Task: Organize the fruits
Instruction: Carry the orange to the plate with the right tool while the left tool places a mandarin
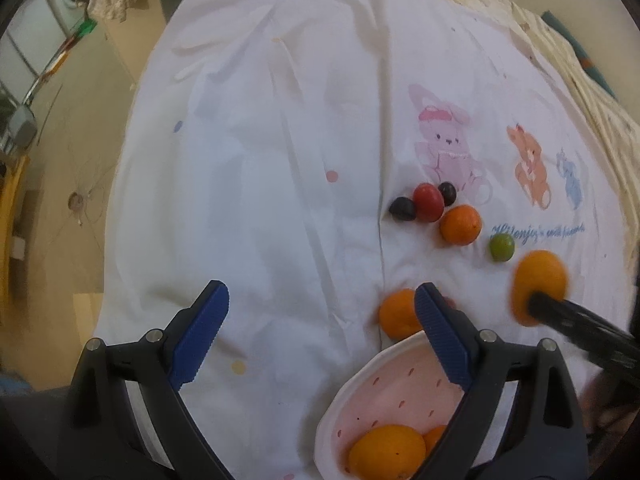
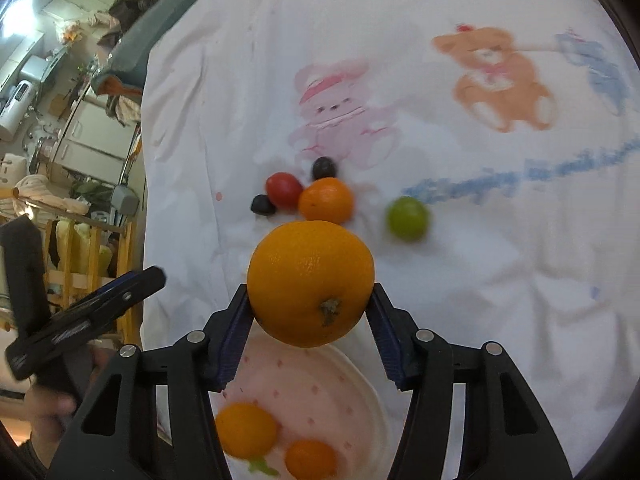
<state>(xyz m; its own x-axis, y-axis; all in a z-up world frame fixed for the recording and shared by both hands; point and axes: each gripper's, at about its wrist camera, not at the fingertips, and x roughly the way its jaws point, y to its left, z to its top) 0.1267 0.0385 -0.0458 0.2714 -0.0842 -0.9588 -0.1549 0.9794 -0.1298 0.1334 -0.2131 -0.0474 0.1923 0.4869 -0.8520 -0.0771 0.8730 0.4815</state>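
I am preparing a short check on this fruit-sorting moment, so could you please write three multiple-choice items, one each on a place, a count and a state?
1. Where is the small green round fruit?
A. on the white printed cloth
B. in the bowl
C. between jaws

2. How many orange fruits lie in the pink-lined white bowl?
A. none
B. two
C. four

3. What is between the right gripper jaws?
A. nothing
B. a red tomato
C. the large orange citrus fruit

Answers:
1 A, it sits on the cloth beside the blue lettering.
2 B, two show inside.
3 C, both jaws press its sides.
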